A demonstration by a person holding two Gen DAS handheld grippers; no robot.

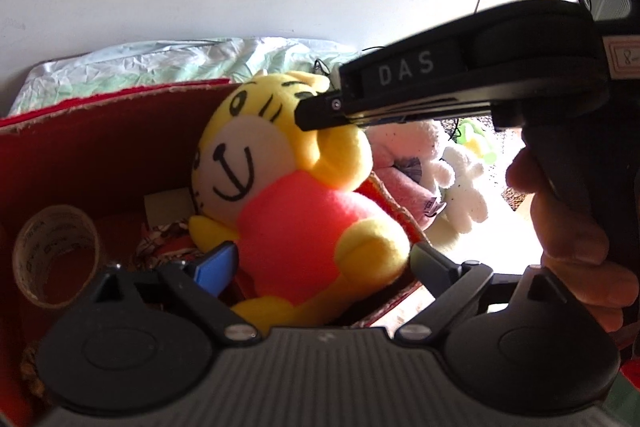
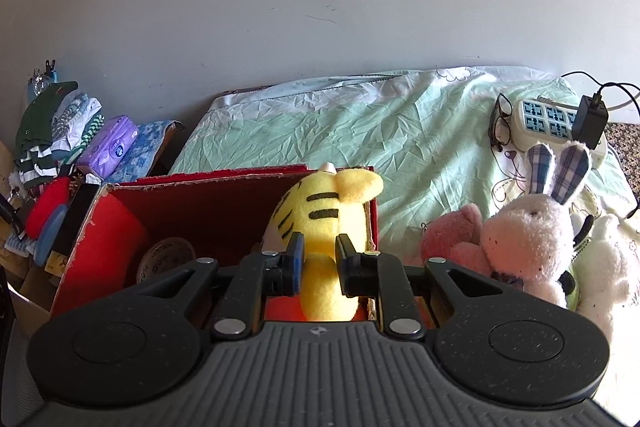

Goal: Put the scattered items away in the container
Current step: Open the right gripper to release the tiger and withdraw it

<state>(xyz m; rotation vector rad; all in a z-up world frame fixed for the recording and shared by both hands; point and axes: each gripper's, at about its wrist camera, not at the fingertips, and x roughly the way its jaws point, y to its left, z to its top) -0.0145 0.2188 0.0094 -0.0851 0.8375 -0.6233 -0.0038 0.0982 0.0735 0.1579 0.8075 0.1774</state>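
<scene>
A yellow tiger plush (image 1: 280, 187) in a pink-red top hangs upright over the open red box (image 1: 100, 147). My right gripper (image 2: 318, 261) is shut on the tiger plush (image 2: 324, 227) from behind, at its head and ear, above the box's right end (image 2: 224, 203). In the left wrist view the right gripper's fingertips (image 1: 320, 113) pinch the tiger's ear. My left gripper (image 1: 324, 263) is open, its fingers on either side of the tiger's lower body, not squeezing it. A roll of tape (image 1: 56, 259) lies inside the box.
A white rabbit plush (image 2: 536, 227), a pink plush (image 2: 452, 239) and another white plush (image 2: 604, 259) lie on the green bedsheet (image 2: 360, 131) right of the box. Glasses (image 2: 502, 123) and a power strip (image 2: 556, 123) sit at the far right. Folded clothes (image 2: 60, 135) stack left.
</scene>
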